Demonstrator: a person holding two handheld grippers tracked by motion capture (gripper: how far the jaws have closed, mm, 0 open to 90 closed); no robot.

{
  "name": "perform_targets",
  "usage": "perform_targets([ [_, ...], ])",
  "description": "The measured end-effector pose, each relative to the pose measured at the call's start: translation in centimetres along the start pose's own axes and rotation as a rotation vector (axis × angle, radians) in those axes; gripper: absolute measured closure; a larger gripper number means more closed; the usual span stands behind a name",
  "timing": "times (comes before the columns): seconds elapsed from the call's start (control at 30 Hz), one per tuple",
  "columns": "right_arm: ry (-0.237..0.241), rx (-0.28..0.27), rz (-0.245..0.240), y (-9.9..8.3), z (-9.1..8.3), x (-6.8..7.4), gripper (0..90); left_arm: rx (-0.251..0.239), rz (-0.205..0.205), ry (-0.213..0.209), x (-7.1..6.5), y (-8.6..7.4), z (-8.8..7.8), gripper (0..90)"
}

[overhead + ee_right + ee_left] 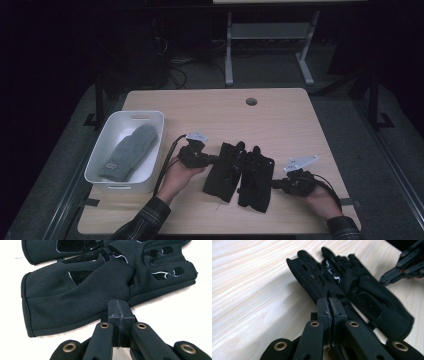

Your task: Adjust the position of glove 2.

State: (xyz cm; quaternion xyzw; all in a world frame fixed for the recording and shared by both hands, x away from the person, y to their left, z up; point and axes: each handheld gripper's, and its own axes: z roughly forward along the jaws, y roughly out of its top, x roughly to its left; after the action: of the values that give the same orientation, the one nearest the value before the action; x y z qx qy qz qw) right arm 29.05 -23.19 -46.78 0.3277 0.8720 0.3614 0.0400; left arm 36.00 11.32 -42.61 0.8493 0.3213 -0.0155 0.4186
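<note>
Both grippers sat low at our edge of the bench [280, 107], jaws pressed together and holding nothing. We had the left gripper [212, 159] at the left glove's [224, 171] side, the right gripper [276, 184] just beside the right glove [256, 182]. Those black gloves lay side by side between us, cuffs toward us, fingers pointing away. Off left, a grey mitten [129, 152] rested in the white bin [150, 172]. Its small label we couldn't read.

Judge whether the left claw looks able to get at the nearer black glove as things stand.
Probably yes: the left claw, shut, sits at the edge of the left black glove, with nothing between them.
</note>
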Motion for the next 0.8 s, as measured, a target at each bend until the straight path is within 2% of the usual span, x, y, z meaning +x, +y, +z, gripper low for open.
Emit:
perform_targets([
  [0.5, 0.016, -0.009, -0.006, 1.7, 1.6, 0.0, 90.0, -0.053, 0.029, -0.065, -0.6, 2.5, 0.0, 87.9],
  [0.8, 0.014, -0.019, -0.012, 2.4, 2.3, -0.1, 90.0, -0.065, 0.053, -0.085, -1.7, 3.6, 0.6, 87.9],
])
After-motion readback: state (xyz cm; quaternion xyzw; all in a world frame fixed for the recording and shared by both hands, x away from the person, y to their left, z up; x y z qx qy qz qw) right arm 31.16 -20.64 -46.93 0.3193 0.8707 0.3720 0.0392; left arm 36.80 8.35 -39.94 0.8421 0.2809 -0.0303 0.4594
